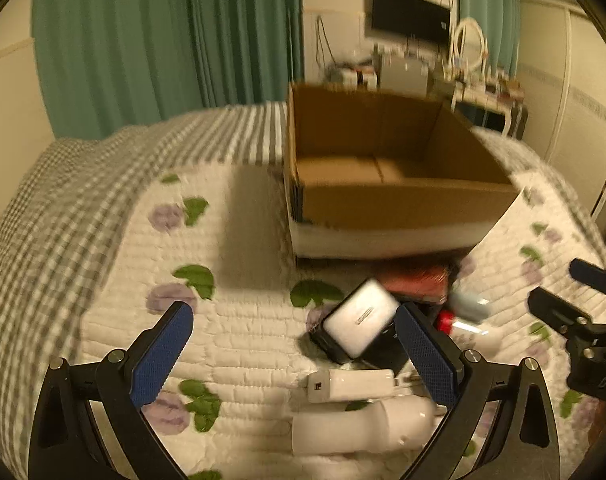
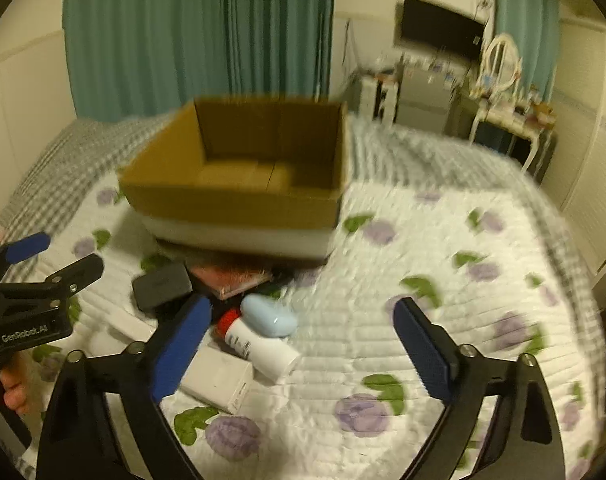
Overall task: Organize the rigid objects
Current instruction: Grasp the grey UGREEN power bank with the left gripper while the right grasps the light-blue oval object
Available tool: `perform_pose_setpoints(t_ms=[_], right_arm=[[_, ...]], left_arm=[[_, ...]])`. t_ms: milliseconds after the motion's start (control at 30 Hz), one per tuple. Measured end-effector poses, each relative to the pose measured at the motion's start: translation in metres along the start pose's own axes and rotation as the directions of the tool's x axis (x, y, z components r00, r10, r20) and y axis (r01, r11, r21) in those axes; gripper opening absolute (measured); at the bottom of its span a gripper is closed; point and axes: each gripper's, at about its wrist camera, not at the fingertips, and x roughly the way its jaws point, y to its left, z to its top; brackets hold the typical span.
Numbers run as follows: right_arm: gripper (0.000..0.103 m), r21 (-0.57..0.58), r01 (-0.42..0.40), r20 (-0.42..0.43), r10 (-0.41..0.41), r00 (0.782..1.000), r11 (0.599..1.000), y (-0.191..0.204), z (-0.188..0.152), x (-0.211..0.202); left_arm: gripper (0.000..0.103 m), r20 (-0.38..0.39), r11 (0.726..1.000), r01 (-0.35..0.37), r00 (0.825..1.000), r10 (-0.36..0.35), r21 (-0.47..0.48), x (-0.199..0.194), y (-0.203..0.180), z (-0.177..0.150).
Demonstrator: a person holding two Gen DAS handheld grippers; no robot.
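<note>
An open, empty cardboard box (image 1: 399, 200) (image 2: 239, 200) stands on the floral quilt. In front of it lies a pile of small objects: a white charger (image 1: 361, 320) on a black case (image 2: 163, 285), a red flat box (image 1: 415, 278) (image 2: 233, 276), a pale blue case (image 2: 269, 315), a white bottle with a red cap (image 2: 259, 344), a white box (image 2: 219, 380) and a white cylinder (image 1: 363, 426). My left gripper (image 1: 295, 350) is open just before the pile. My right gripper (image 2: 303, 350) is open to the pile's right. Both are empty.
The bed's quilt (image 2: 443, 320) spreads right of the pile. A grey checked blanket (image 1: 63, 184) covers the far left. Green curtains (image 1: 163, 40), a wall television (image 1: 409, 14) and a cluttered white desk (image 2: 511, 112) stand beyond the bed.
</note>
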Motion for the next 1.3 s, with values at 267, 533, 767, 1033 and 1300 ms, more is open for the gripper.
perform_pose_setpoints(t_ms=[267,533,767,1033,1300], right_arm=[[0.064,-0.015,-0.048,-0.147,0.045,0.988,0.999,0.012,-0.011,0.082],[0.032,0.03,-0.102,-0.098,0.104,0.99,0.994,-0.002,-0.014,0.084],[0.027,0.073,-0.109,-0.078,0.115,0.99,0.991,-0.01,-0.013,0.073],[0.027,0.081,-0.111,-0.084,0.117,0.99,0.991,-0.007,-0.012,0.071],[0.025,0.081,-0.11,-0.072,0.116,0.991,0.991,-0.012,-0.013,0.055]], left_arm=[[0.102,-0.05,0.998,0.028,0.998,-0.025,0.063,0.039,-0.014,-0.004],[0.102,-0.107,0.988,0.023,0.994,-0.007,0.155,0.062,-0.034,-0.011],[0.098,-0.181,0.988,0.079,0.982,-0.055,0.131,0.074,-0.031,-0.006],[0.061,-0.216,0.965,0.214,0.96,-0.179,0.15,0.08,-0.034,0.003],[0.049,-0.172,0.977,0.163,0.975,-0.139,0.134,0.05,-0.026,-0.001]])
